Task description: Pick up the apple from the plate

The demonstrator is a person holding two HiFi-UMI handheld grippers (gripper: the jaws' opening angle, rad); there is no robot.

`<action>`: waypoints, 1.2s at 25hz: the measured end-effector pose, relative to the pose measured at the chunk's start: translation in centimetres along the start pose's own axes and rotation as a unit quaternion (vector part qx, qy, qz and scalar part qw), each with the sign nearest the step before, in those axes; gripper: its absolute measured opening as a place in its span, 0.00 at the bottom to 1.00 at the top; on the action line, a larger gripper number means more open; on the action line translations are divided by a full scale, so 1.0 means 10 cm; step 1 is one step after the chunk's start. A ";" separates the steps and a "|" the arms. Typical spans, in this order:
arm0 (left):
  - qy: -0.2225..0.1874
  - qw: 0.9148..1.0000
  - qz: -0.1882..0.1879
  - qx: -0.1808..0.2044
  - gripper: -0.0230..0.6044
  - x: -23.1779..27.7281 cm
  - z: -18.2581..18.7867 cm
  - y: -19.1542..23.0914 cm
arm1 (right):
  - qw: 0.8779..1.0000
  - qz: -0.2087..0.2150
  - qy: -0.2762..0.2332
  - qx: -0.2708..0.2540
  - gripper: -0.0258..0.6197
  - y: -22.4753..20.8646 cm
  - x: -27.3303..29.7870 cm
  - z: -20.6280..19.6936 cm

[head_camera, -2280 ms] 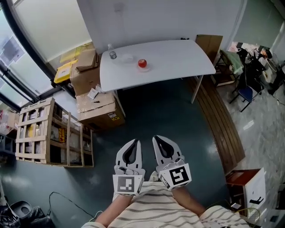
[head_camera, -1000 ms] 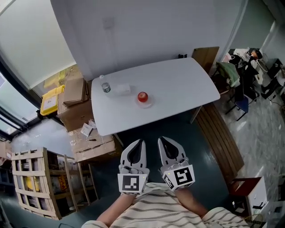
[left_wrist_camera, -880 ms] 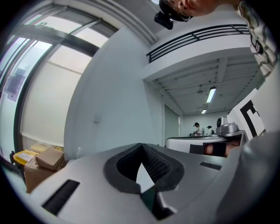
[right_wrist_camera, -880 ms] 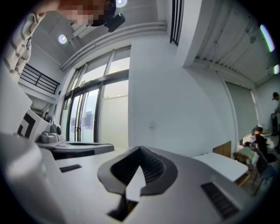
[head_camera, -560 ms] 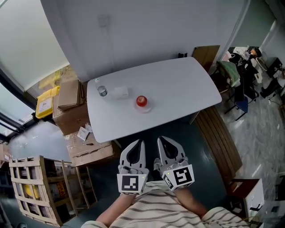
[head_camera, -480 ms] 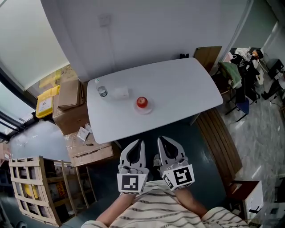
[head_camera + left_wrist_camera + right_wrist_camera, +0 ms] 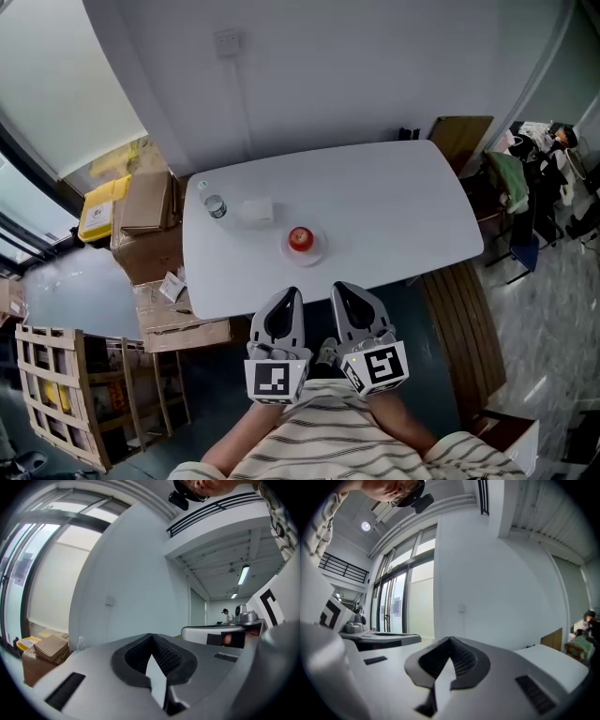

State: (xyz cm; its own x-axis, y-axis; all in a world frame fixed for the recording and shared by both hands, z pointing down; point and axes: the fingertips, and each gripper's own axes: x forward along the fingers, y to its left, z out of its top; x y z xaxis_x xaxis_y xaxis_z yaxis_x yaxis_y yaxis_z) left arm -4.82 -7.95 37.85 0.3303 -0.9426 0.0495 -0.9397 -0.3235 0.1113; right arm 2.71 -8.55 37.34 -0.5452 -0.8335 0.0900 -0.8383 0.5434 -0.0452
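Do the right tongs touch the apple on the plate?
Apart. In the head view, bare table shows between the tips of the right tongs and the apple.

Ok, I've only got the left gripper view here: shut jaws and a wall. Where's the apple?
Observer: In the head view the apple sits on its plate on the white table, ahead of both tools, untouched.
Operator: And the right tool?
Observer: The right tool is shut and empty, held beside the left tool, pointing at the table.
Operator: Anything near the apple?
Observer: A small pale container lies on the table, left of it in the head view.
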 end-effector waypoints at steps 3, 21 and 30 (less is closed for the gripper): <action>0.007 1.000 0.014 0.002 0.04 0.23 -0.07 -0.01 | 1.000 0.015 0.005 0.003 0.04 -0.19 0.15 -0.04; 0.047 0.997 0.059 -0.003 0.04 0.86 -0.39 0.07 | 0.998 0.055 0.033 0.026 0.04 -0.69 0.53 -0.24; 0.089 0.994 0.055 -0.012 0.04 1.06 -0.73 0.27 | 0.996 0.049 0.068 0.037 0.04 -0.69 0.74 -0.49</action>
State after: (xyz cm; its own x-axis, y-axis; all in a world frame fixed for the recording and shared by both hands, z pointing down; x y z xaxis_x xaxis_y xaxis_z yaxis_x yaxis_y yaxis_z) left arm -3.23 -18.18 45.89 0.2388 -0.9417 0.2369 -0.9691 -0.2156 0.1199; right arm 4.54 -17.94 43.19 -0.6224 -0.7524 0.2157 -0.7820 0.6089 -0.1330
